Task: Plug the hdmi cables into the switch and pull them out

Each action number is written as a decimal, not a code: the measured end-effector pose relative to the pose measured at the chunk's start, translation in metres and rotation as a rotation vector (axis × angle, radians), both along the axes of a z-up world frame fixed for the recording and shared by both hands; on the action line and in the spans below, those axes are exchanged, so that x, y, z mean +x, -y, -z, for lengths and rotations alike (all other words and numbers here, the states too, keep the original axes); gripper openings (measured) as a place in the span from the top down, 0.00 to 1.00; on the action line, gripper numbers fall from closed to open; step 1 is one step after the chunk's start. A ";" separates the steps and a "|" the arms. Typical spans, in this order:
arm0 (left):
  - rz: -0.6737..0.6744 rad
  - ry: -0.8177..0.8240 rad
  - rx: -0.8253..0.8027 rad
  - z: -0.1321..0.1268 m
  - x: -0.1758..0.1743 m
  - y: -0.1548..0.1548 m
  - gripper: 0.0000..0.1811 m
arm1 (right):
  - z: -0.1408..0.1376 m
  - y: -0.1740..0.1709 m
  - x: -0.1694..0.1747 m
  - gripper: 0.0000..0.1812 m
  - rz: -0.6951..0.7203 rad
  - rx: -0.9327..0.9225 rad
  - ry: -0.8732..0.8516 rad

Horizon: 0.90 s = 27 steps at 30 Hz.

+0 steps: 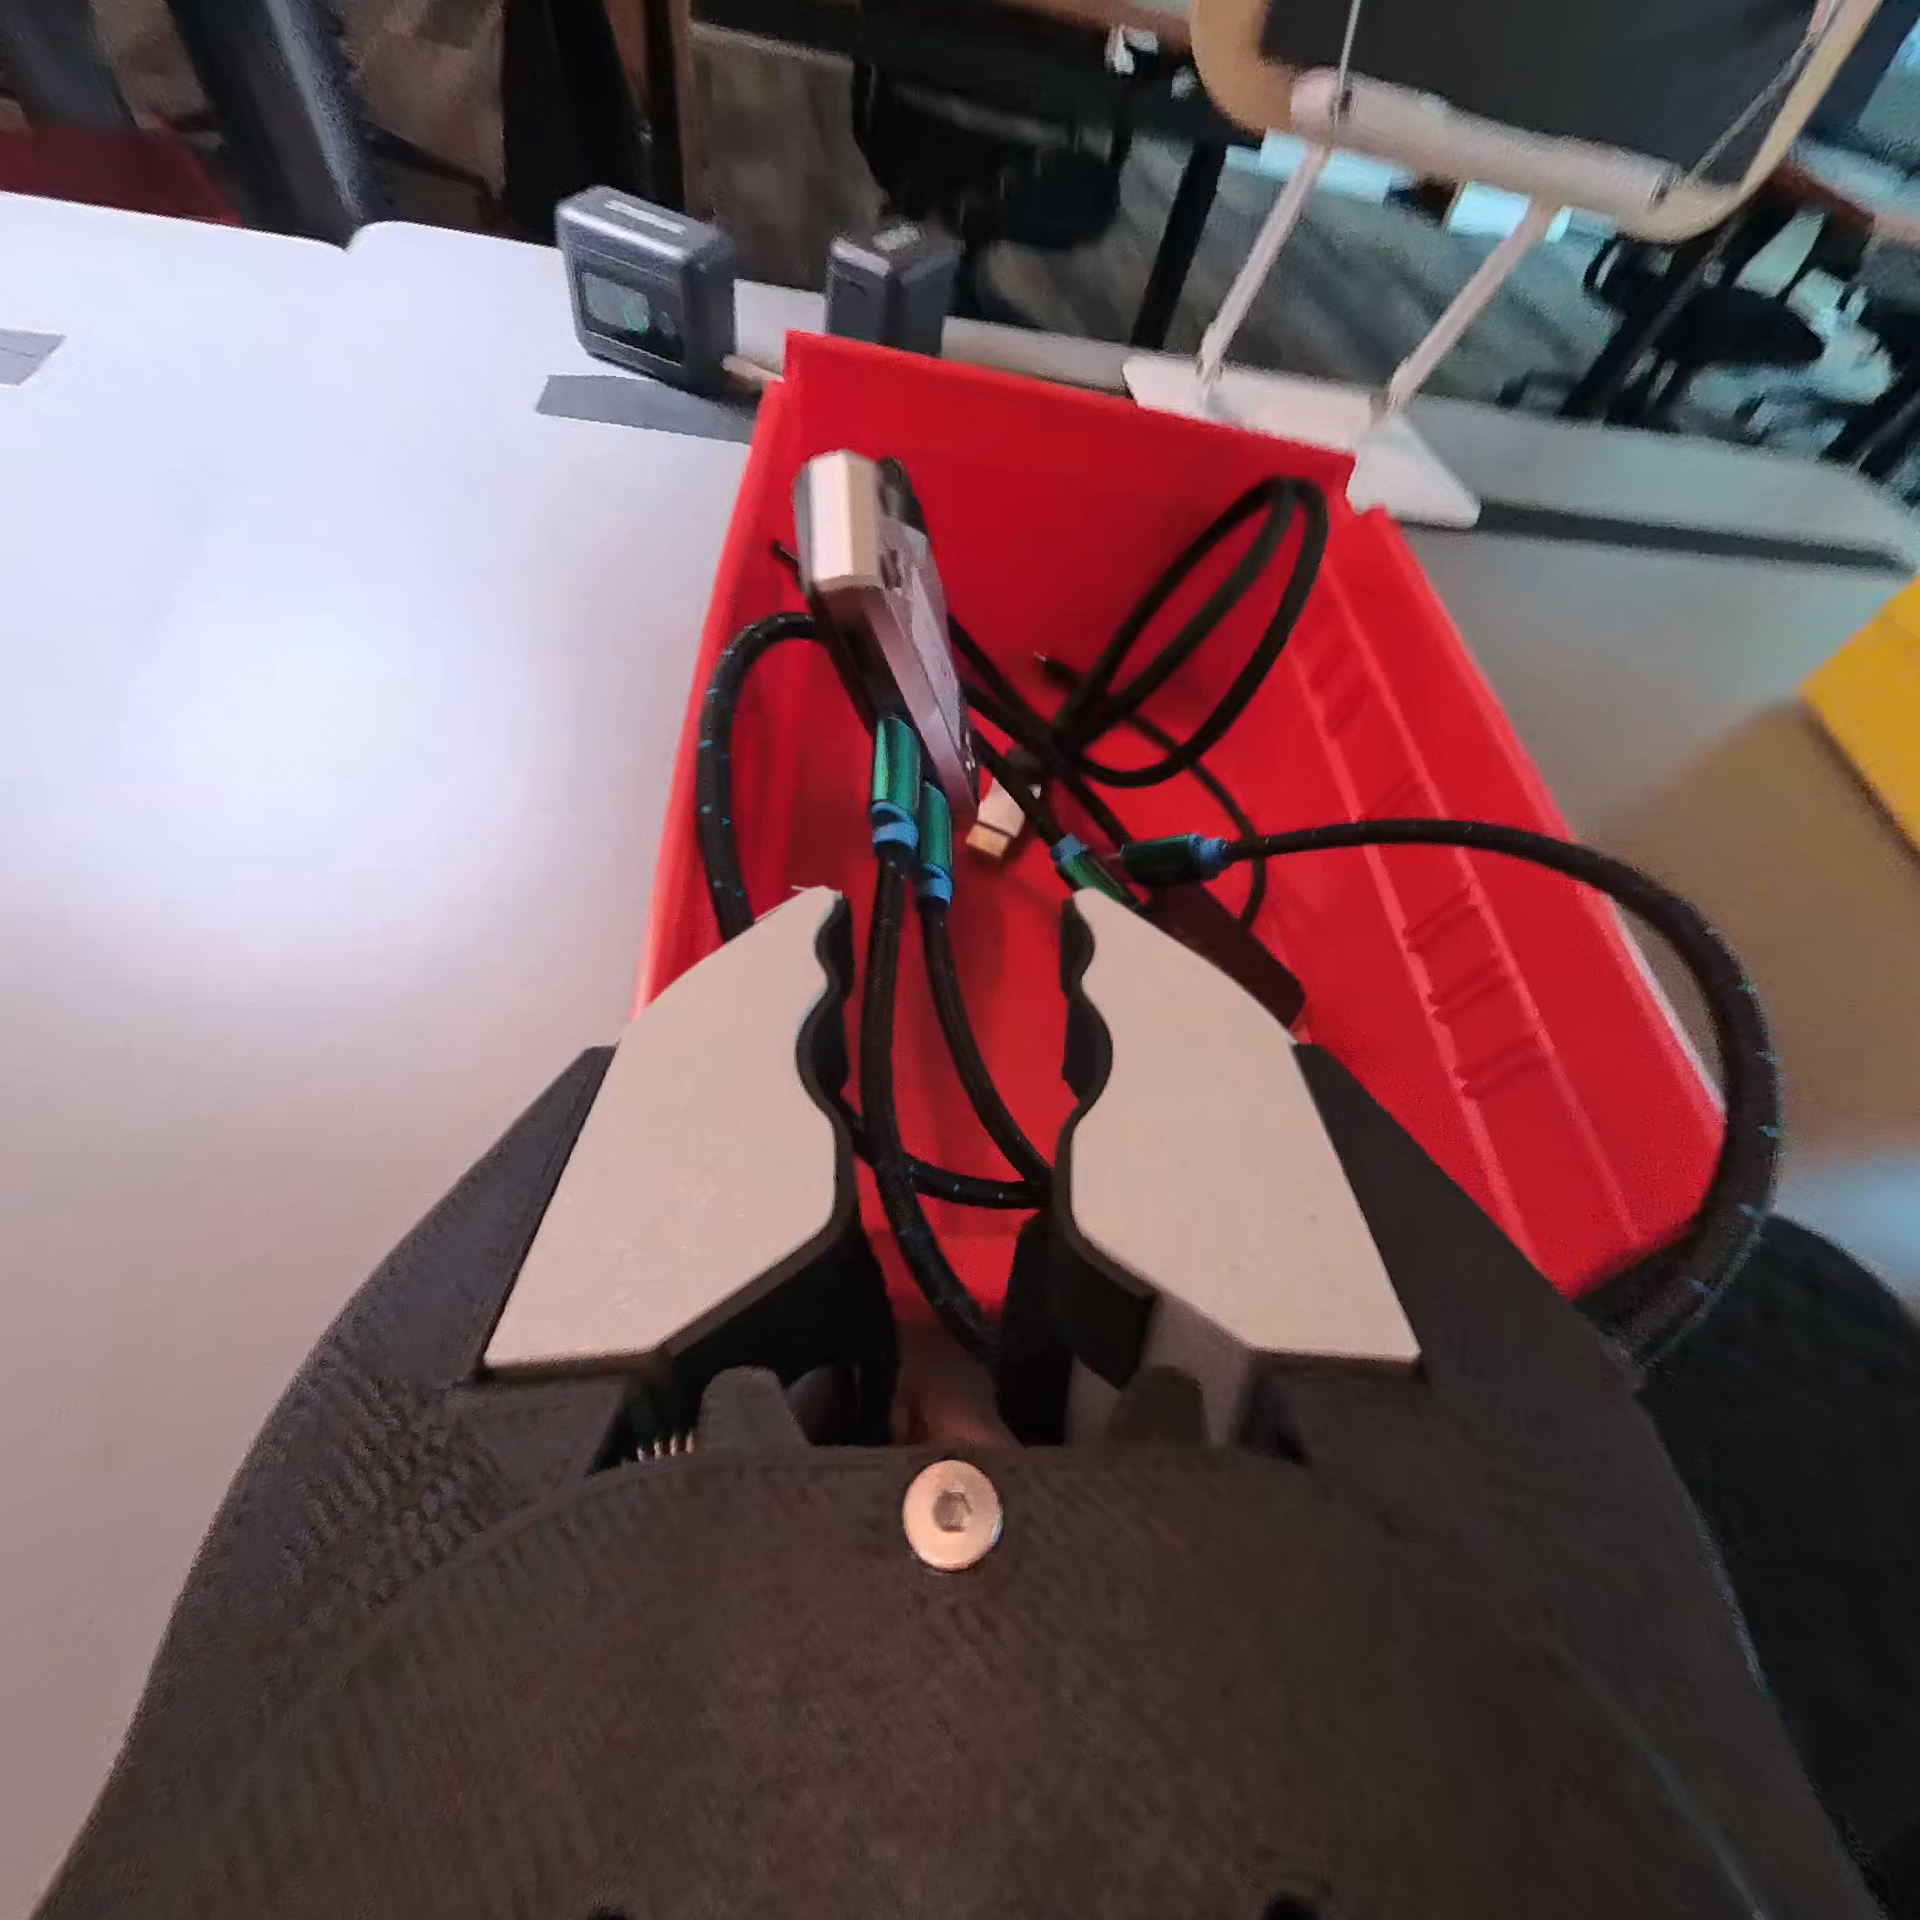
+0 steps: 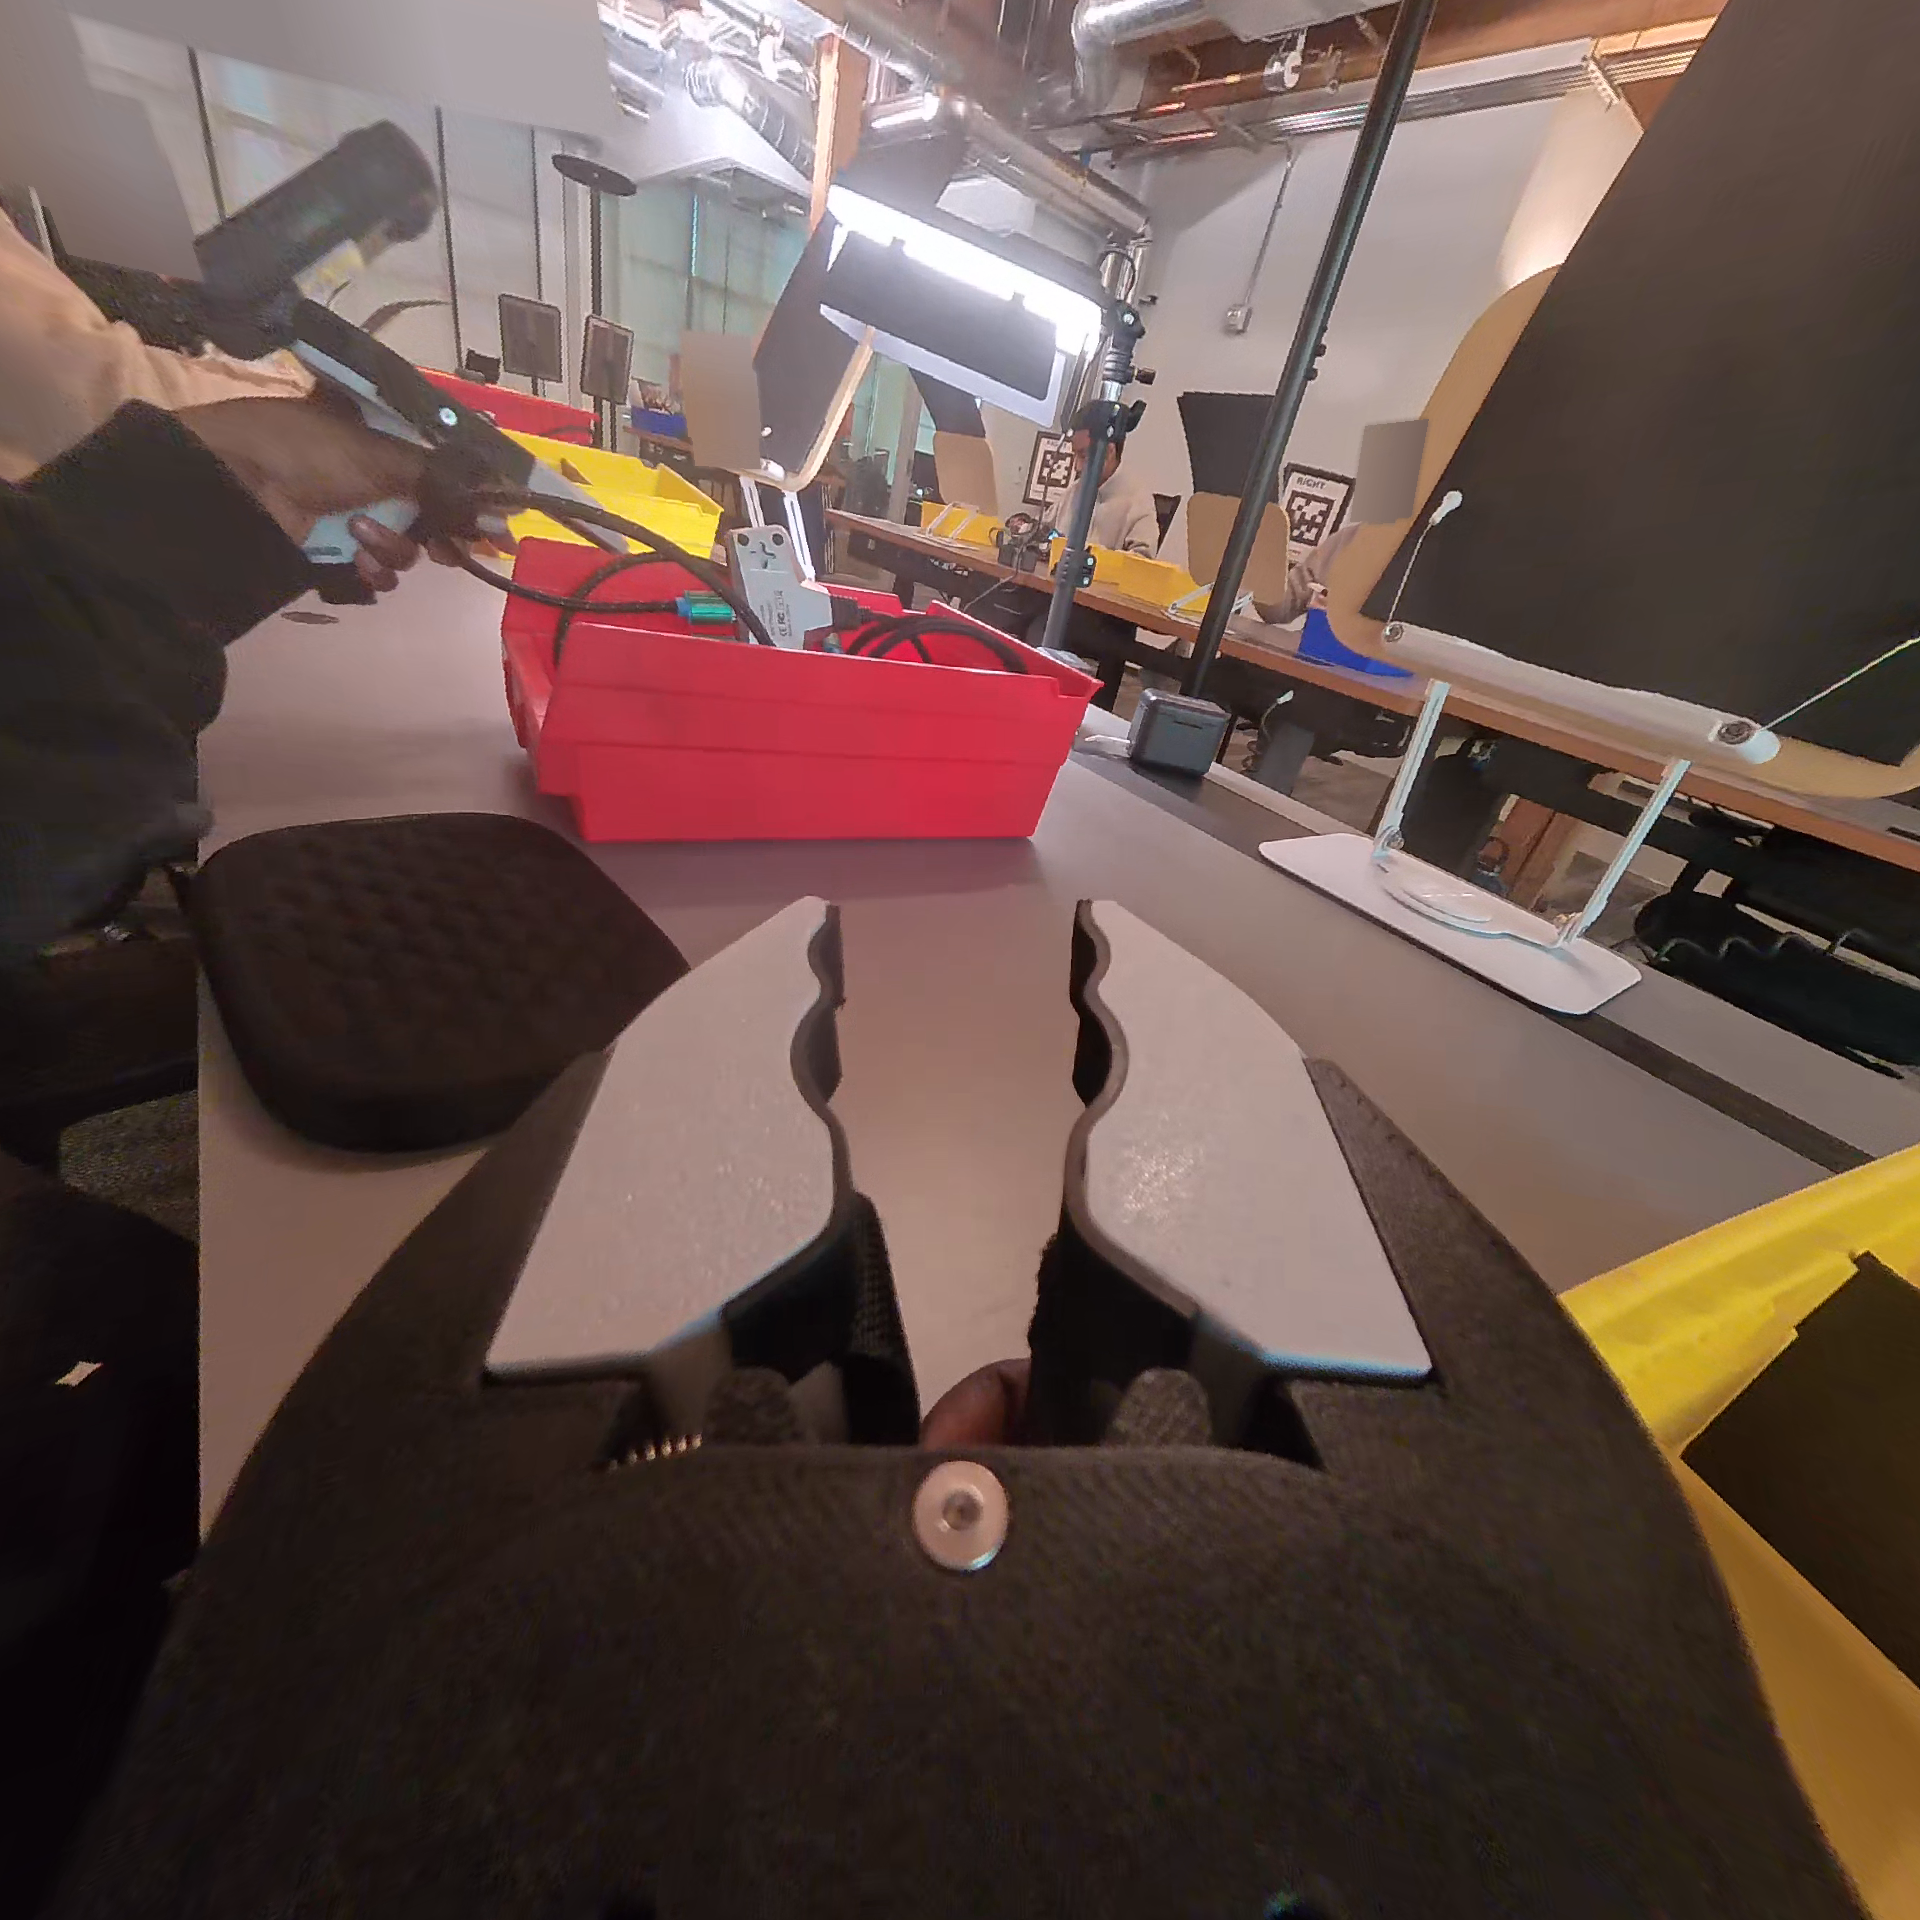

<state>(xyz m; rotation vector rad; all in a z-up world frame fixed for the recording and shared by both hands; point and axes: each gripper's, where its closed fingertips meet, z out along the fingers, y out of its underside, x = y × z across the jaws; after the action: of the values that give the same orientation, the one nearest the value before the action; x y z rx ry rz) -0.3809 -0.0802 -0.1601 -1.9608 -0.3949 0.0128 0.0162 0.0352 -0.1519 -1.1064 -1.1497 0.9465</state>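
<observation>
1. The jaws of the left gripper (image 1: 951,914) stand apart with black braided cables (image 1: 935,1039) running loose through the gap; the fingers are not pressed on them. The jaws of the right gripper (image 2: 951,914) are likewise parted, with only bare tabletop between them.
2. Just ahead of the left gripper sits a red bin (image 1: 1455,831). In it the grey switch (image 1: 883,592) leans tilted, two green-sleeved plugs (image 1: 896,769) seated in its lower edge. More black cable is coiled at the far end, and loose green plugs (image 1: 1164,860) lie near the right fingertip. One cable loops over the bin's right wall.
3. The left gripper hangs over the bin's near end, angled down into it. The right gripper lies low and level over the grey table (image 2: 935,1091), well apart from the bin.
4. Only the right wrist view shows the hand (image 2: 343,488) holding the left gripper, a black pad (image 2: 416,977) and a yellow bin (image 2: 1714,1351). Only the left wrist view shows the bin's inside.
</observation>
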 end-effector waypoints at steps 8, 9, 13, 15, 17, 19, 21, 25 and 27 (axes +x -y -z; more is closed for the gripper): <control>-0.047 -0.185 -0.328 0.029 -0.012 -0.019 0.76 | 0.002 0.002 -0.001 0.77 -0.005 0.012 0.011; -0.037 -0.175 -0.399 0.043 -0.013 -0.018 0.77 | 0.002 0.002 -0.001 0.77 -0.005 0.016 0.014; 0.024 -0.169 -0.503 0.072 -0.014 -0.020 0.87 | 0.003 0.003 -0.002 0.78 -0.007 0.019 0.021; 0.015 -0.157 -0.457 0.062 -0.014 -0.019 0.90 | 0.004 0.003 -0.002 0.78 -0.009 0.018 0.022; 0.011 -0.227 -0.413 0.044 -0.012 -0.017 0.92 | 0.004 0.002 -0.002 0.78 -0.011 0.015 0.022; 0.036 -0.303 -0.305 0.019 -0.003 -0.023 0.94 | 0.004 0.002 -0.002 0.78 -0.010 0.011 0.024; 0.040 -0.448 -0.232 -0.008 0.004 -0.024 0.95 | 0.004 0.002 -0.002 0.78 -0.007 0.015 0.021; -0.023 -0.796 -0.136 -0.063 0.019 -0.018 0.97 | 0.004 0.003 -0.002 0.78 -0.005 0.026 0.025; -0.065 -0.942 -0.103 -0.084 0.028 -0.017 0.97 | 0.005 0.004 -0.003 0.78 -0.005 0.033 0.031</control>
<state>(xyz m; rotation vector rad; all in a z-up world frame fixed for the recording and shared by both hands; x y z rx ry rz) -0.3528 -0.0635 -0.0759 -1.8093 0.1722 0.9703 0.0135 0.0316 -0.1566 -1.0956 -1.1897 0.9141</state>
